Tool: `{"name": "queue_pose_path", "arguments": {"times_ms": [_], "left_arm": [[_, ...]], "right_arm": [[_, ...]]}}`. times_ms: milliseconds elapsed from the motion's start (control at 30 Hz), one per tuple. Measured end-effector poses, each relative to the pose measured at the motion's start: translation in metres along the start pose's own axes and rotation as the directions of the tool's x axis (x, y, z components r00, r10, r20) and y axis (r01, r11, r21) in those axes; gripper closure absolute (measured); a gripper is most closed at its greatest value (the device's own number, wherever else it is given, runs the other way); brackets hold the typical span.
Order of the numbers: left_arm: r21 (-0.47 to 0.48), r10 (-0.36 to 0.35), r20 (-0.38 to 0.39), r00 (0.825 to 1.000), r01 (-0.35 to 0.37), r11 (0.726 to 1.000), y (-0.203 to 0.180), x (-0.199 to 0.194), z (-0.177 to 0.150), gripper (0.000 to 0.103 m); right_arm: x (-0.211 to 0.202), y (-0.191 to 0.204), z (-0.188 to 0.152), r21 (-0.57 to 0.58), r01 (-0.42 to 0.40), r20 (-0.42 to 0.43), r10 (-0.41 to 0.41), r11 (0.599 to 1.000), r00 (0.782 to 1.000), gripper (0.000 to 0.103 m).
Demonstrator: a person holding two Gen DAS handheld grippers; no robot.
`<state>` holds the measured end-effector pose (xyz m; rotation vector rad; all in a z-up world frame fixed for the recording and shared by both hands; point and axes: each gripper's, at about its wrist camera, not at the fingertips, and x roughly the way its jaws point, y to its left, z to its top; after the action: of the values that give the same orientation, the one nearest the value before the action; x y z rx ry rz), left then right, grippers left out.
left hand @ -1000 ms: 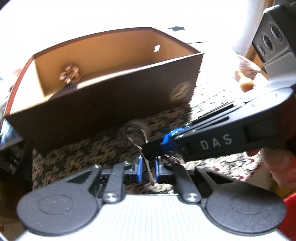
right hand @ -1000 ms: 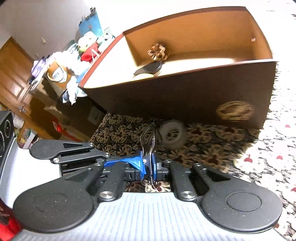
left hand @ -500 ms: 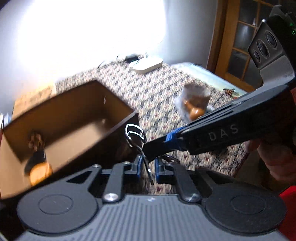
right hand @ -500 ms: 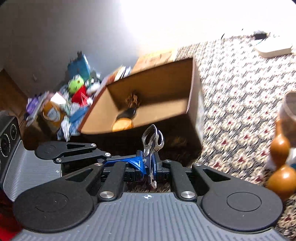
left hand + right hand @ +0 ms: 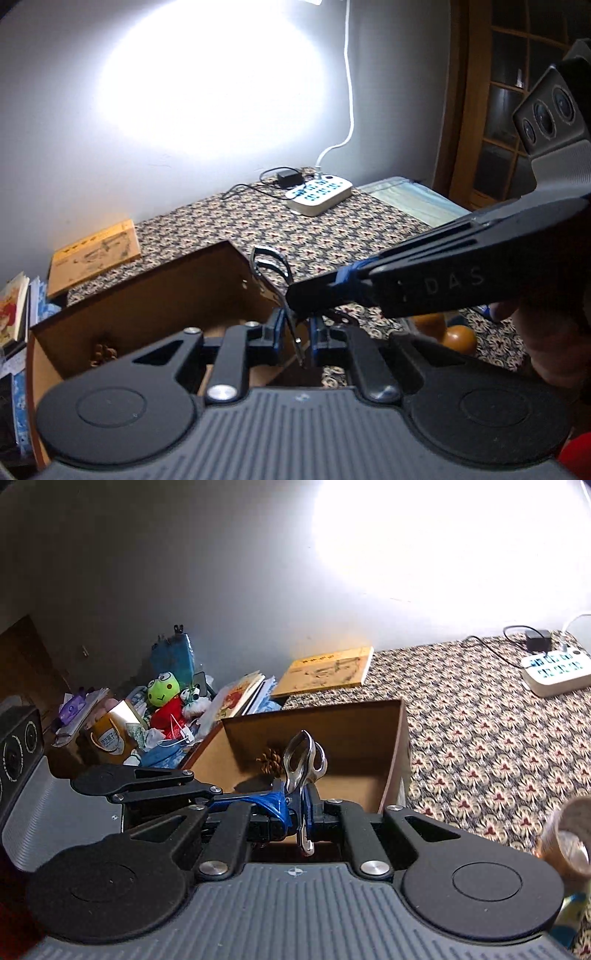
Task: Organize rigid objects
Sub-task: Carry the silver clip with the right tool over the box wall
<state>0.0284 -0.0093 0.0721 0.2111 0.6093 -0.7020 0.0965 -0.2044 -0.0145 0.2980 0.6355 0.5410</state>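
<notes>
Pinching the stiff, slick silver metal carabiner (image 5: 303, 775) mid-body between both sets of fingers, we hold it over the brown cardboard box (image 5: 391, 771).

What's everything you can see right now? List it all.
metal tool: one, silver, above the box's near edge
box: one, brown, open, on the cloth
pine cone: one, brown, inside the box
cloth: one, patterned, covers the surface
power strip: one, white, far end by the wall
book: one, yellow, flat by the wall
frog plush: one, green and red, in the clutter left of the box
tape roll: one, brownish, right edge
right claw: black, blue pads, shut on the tool
left claw: black, at the tool; grip unclear
hand: one, holding the right claw
</notes>
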Motion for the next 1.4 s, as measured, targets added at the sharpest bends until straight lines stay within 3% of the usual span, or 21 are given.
{"name": "queue_pose_path", "arguments": {"times_ms": [400,833,1100,1400], "left_arm": [[-0.067,0.068,-0.036,0.997,-0.070,0.995,0.054,0.017,-0.002,0.095],[-0.115,0.051,-0.170,0.984,-0.071,0.991,0.118,0.058,-0.009,0.095],[-0.159,0.009,-0.280,0.960,-0.056,0.986,0.156,0.091,-0.018,0.095],[-0.226,-0.017,-0.400,0.916,-0.081,0.971,0.190,0.123,-0.027,0.095]], "right_arm": [[0.059,0.007,0.024,-0.052,-0.066,-0.058,0.063,0.996,0.996,0.103],[0.139,-0.002,0.040,-0.034,-0.091,-0.207,0.082,0.995,0.975,0.103],[0.189,-0.009,0.047,0.042,-0.080,-0.332,0.090,0.996,0.939,0.103],[0.237,-0.018,0.048,0.152,-0.051,-0.438,0.113,0.987,0.892,0.103]]}}
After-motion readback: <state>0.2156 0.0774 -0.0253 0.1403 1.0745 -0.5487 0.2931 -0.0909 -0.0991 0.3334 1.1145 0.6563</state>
